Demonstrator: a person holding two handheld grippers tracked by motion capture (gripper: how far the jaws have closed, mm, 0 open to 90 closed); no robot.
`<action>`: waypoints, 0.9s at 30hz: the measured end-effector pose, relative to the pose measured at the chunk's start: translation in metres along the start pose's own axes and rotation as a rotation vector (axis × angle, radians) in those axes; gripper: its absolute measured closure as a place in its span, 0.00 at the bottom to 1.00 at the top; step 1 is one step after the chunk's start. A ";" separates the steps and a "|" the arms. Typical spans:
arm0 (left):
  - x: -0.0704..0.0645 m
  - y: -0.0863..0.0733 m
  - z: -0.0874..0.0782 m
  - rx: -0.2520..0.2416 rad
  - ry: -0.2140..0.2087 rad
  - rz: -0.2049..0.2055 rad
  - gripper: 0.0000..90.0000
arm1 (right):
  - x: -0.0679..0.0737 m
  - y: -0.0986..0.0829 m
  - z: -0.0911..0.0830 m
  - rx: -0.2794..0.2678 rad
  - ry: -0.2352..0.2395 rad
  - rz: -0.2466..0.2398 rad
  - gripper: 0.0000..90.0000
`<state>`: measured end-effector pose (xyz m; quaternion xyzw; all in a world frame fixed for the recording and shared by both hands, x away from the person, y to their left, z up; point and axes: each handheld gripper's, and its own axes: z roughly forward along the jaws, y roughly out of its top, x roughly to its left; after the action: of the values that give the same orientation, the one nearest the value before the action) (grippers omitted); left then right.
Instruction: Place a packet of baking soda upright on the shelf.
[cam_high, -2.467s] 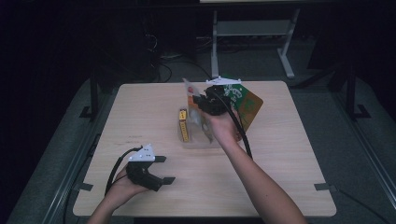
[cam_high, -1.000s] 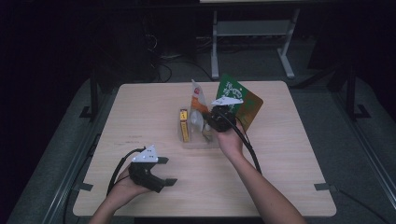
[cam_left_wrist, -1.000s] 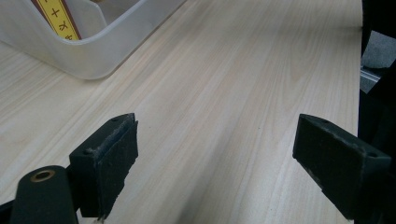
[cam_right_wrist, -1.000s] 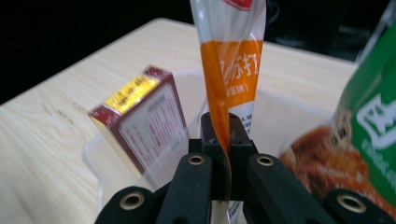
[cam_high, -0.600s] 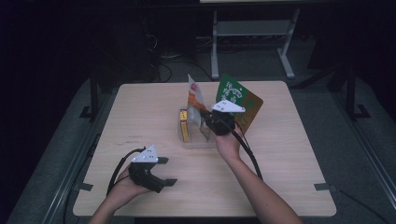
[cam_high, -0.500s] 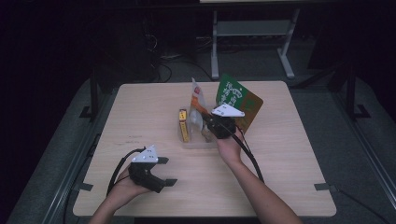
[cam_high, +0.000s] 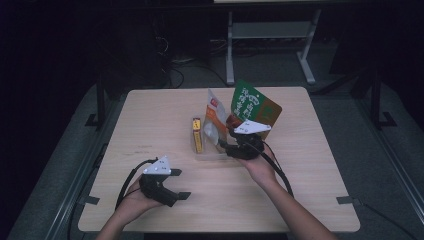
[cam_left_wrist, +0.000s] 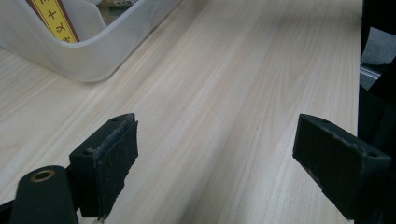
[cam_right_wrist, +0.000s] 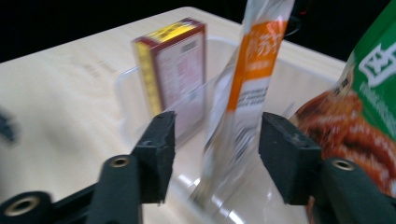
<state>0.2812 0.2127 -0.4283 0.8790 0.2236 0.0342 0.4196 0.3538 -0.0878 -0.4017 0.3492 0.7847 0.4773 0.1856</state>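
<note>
On the counter (cam_high: 150, 125) we find a clear bin (cam_high: 210, 152) near the middle, with a small box (cam_high: 197, 135) standing at its left end and a tall pouch (cam_high: 214, 120) upright in it just to the right of the box. A second, larger bag (cam_high: 252, 106) stands right of the pouch, toward the far side. Our right tool (cam_high: 227, 147) sits at the bin's near right, its jaws either side of the pouch's lower part; our left tool (cam_high: 175, 185) rests on the counter at the near left, well apart from the bin
</note>
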 end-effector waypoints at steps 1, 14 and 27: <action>0.000 0.000 0.000 0.005 -0.002 0.003 0.15 | -0.001 -0.002 -0.005 0.001 0.019 -0.006 0.47; 0.000 -0.002 0.007 0.022 -0.017 0.008 0.15 | -0.011 -0.034 -0.054 0.083 0.175 -0.079 0.38; -0.001 -0.005 0.013 0.057 -0.022 0.027 0.15 | -0.007 -0.077 -0.078 0.247 0.255 -0.172 0.31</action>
<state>0.2814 0.2054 -0.4400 0.8940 0.2080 0.0238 0.3962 0.2813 -0.1640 -0.4331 0.2376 0.8814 0.4002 0.0808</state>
